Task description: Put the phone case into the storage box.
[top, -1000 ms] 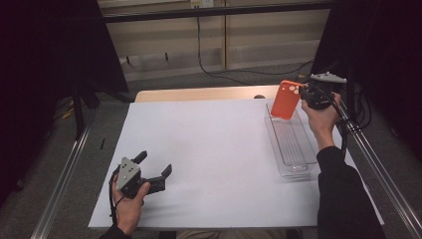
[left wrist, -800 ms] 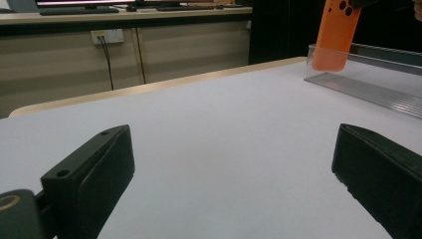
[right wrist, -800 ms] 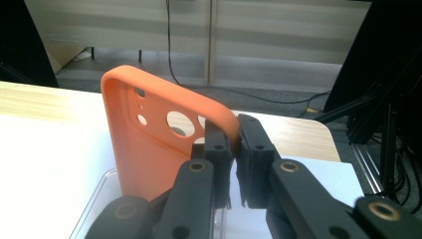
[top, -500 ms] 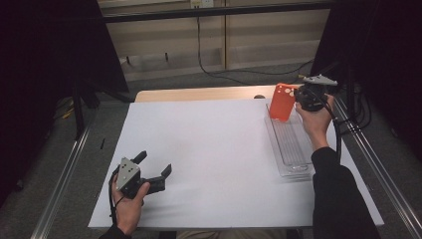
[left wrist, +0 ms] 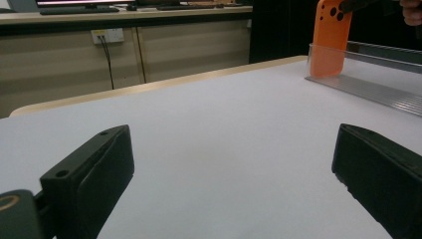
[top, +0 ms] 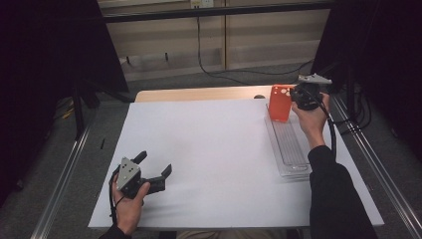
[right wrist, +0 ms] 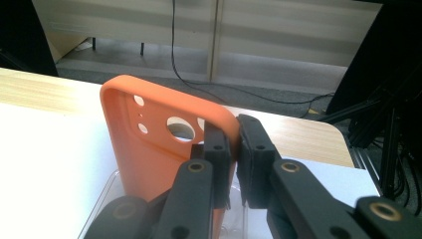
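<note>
An orange phone case [top: 279, 103] with camera holes stands upright at the far end of a clear plastic tray [top: 291, 149] on the table's right side. My right gripper [top: 294, 98] is shut on the case's edge; in the right gripper view the pads pinch the rim of the orange phone case [right wrist: 164, 144], and the right gripper [right wrist: 235, 149] points over the tray. My left gripper [top: 155, 167] rests low near the table's front left, open with nothing between its fingers [left wrist: 89, 169]. From there the case [left wrist: 328, 37] shows far off, at the tray's [left wrist: 378, 84] end.
A white sheet [top: 214, 149] covers the table, with bare wood [top: 199, 93] along its far edge. Metal rails [top: 64, 174] run along both sides. Cables [top: 219, 74] lie on the floor beyond, in front of beige cabinets.
The right gripper has carried the case slightly left and down, so its lower end now sits in the far end of the tray. The left gripper has stayed still.
</note>
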The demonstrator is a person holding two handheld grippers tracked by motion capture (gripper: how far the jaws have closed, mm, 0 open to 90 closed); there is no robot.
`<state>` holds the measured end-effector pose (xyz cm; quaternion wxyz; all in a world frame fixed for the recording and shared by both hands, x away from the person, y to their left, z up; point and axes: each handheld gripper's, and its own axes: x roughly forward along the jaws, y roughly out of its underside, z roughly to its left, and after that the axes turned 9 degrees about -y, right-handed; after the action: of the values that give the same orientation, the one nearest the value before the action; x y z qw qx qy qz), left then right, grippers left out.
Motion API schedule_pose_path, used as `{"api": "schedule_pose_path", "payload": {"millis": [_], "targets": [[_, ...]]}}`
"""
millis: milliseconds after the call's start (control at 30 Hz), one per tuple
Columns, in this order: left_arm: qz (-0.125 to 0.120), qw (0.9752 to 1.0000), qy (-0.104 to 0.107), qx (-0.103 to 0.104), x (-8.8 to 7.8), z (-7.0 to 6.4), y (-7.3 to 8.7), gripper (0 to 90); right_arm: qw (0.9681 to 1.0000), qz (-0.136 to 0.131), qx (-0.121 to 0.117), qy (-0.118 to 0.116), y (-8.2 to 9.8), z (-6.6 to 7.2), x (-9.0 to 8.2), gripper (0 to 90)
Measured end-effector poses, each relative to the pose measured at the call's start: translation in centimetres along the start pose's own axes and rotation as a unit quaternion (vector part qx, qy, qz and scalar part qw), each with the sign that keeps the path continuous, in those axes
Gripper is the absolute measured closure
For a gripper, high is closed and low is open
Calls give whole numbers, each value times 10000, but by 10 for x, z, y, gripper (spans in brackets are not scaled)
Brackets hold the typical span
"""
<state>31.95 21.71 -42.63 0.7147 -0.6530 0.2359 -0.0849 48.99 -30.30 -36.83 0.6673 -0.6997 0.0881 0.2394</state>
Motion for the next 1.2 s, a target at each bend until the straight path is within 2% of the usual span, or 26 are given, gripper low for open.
{"api": "schedule_pose_path", "payload": {"millis": [533,700,1200], "targets": [[35,10000,-6,58,0,0,0,29,9997,26,124,-206,-5,-4,6,825],[36,10000,-1,66,0,0,0,30,9992,19,251,-297,-5,-8,8,824],[39,10000,24,79,0,0,0,29,9983,-21,420,-395,-5,-13,13,818]]}}
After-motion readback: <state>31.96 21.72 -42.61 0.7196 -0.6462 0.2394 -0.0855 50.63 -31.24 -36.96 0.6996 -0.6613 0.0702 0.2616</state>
